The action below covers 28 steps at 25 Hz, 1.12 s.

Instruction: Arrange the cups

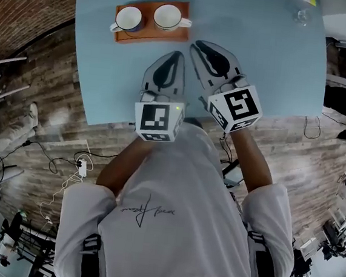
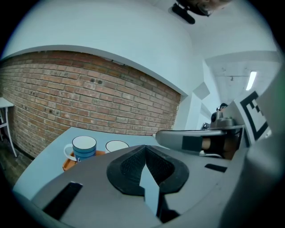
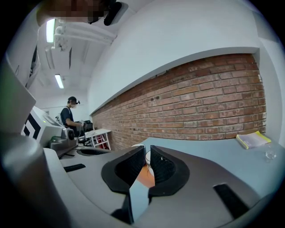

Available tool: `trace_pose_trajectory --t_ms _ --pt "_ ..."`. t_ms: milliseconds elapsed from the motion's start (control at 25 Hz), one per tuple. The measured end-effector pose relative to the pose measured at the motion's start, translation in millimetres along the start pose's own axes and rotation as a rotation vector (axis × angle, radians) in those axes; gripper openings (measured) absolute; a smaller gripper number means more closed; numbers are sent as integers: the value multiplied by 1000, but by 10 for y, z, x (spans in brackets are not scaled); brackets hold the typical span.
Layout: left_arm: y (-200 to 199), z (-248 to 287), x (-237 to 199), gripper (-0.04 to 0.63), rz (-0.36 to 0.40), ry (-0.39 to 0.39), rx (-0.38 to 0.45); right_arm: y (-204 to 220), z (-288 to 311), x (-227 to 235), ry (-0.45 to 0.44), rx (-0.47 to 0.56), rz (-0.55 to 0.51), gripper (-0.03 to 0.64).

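— Across the blue table [image 1: 259,64], what lay around the orange tray [image 1: 170,38]?
— Both grippers hung just short of the tray, the left gripper [image 1: 181,55] beside the right gripper [image 1: 196,46], each with jaws closed on nothing.
— And the cups?
— The blue-banded cup [image 1: 128,18] sat on the tray's left half, the white cup [image 1: 167,17] on its right. I judged the jaws should open before nearing either rim.

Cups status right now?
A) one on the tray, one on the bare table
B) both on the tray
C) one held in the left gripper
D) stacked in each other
B: the blue cup and the other cup stand side by side on the orange tray, with their handles turned outward.
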<state>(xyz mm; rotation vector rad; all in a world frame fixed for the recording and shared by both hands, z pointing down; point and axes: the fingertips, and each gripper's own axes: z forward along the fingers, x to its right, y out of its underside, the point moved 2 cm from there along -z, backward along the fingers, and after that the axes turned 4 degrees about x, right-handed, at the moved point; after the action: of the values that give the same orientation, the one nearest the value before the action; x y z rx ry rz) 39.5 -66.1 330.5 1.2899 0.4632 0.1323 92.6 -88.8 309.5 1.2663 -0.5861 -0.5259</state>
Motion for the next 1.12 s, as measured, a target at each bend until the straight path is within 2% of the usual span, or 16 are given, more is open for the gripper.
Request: trace_pose_trajectory --t_ms 280,440,640,960,1120 --pt "87 128 -34 9 -34 -51 -1 85 106 102 -97 0 -22 23" --pt "176 187 20 9 -35 -34 -18 170 190 141 -180 -1 -61 26" --pt "250 197 48 9 -6 -19 -33 282 315 211 -256 -13 -125 81" --pt "298 286 13 9 -9 0 -63 501 515 393 -321 -76 -134 124" --pt "340 304 -26 9 -15 -3 -76 630 613 462 -322 -94 -130 135"
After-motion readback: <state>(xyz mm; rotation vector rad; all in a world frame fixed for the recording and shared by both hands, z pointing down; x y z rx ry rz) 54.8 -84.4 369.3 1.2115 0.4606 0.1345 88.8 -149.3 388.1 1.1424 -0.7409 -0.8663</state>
